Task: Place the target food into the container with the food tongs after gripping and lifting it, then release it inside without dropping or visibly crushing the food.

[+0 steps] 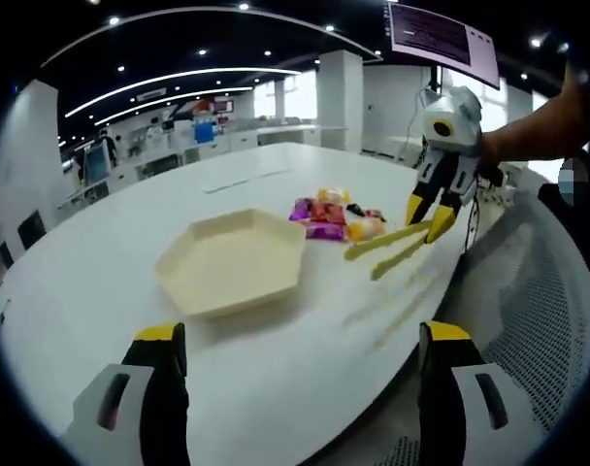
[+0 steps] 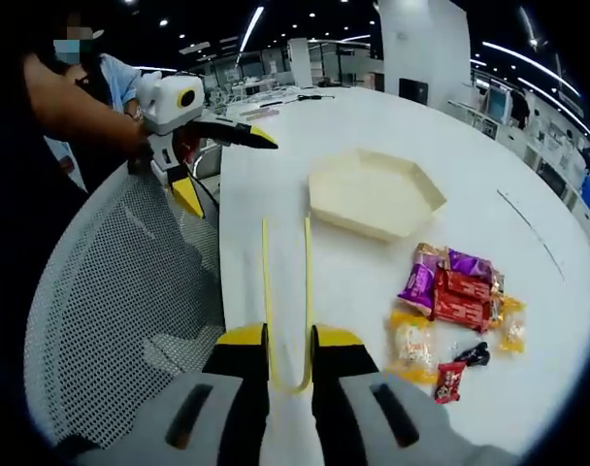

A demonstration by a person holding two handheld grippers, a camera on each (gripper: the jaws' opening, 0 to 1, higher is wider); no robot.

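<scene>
Barely begun: container (image 1: pixel 232 260) empty, wrapped snacks (image 2: pixel 452 293) untouched on bench (image 2: pixel 392 116). Right tongs (image 2: pixel 290 338) clamped on yellow food tongs (image 2: pixel 266 291), tips apart, nothing gripped; left tongs (image 1: pixel 302 333) wide open, empty.

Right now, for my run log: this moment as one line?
right gripper: shut on tongs | left gripper: open | food: on table | container: empty

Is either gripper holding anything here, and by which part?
The right gripper is shut on the yellow food tongs, gripping them at the closed hinge end, the two arms pointing forward. The left gripper is open, holding nothing.
</scene>
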